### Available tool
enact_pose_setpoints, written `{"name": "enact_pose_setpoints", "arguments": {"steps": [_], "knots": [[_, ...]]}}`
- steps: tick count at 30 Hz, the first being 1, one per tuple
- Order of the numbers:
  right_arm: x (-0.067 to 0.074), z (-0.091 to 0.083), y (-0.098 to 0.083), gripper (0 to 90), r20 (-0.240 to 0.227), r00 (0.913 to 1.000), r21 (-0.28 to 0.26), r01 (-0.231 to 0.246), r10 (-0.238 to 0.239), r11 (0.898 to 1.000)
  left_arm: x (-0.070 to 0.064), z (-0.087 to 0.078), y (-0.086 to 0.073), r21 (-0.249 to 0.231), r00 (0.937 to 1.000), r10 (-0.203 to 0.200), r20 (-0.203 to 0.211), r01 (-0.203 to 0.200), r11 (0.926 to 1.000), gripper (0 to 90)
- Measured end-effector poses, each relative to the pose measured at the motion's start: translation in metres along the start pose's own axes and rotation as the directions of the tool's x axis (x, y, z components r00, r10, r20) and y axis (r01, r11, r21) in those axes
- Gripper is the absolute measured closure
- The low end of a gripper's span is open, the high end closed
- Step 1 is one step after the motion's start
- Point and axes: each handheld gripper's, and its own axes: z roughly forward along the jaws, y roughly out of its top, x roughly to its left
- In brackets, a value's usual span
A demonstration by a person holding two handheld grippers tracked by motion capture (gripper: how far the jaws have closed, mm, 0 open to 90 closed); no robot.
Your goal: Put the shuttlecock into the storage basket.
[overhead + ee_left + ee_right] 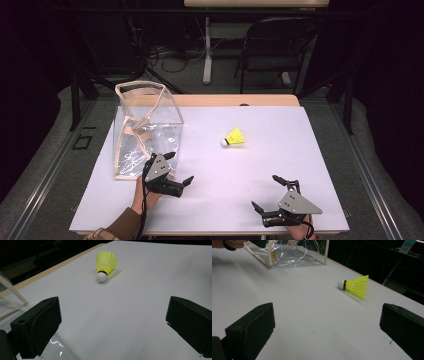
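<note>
Writing or brand marks cannot be read on anything in these views; a small tan patch inside the clear bag (147, 127) is too blurred to tell. Your shuttlecock (234, 137), yellow skirt with a white cork tip, lies on its side on the white table (280, 165), near the middle and apart from everything else. Your left claw (181, 169) rests near the front left of the table, just beside the bag's lower corner, its jaws spread wide and holding nothing. In the left gripper view the shuttlecock (105, 265) lies well ahead, between the lines of the two jaws, cork end toward you. Your right claw (265, 192) sits at the front right, jaws likewise wide apart and empty. In the right gripper view the shuttlecock (355, 285) lies well ahead and toward the right jaw's side, cork pointing left, and the bag (292, 255) stands farther off at the upper left.
</note>
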Motion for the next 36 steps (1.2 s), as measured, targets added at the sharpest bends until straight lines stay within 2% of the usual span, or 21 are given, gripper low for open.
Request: {"name": "enact_pose_setpoints", "arguments": {"steps": [22, 36], "knots": [[0.000, 0.000, 0.000, 0.0, 0.000, 1.0000, 0.003, -0.005, 0.005, 1.000, 0.010, 0.023, 0.013, -0.029, 0.9990, -0.033, 0.030, 0.034, 0.9990, 0.0], [-0.001, 0.000, -0.001, 0.0, 0.001, 1.0000, 0.004, -0.004, 0.004, 1.000, 0.016, 0.044, 0.023, -0.035, 0.9980, -0.029, 0.056, 0.031, 0.9989, 0.0]]}}
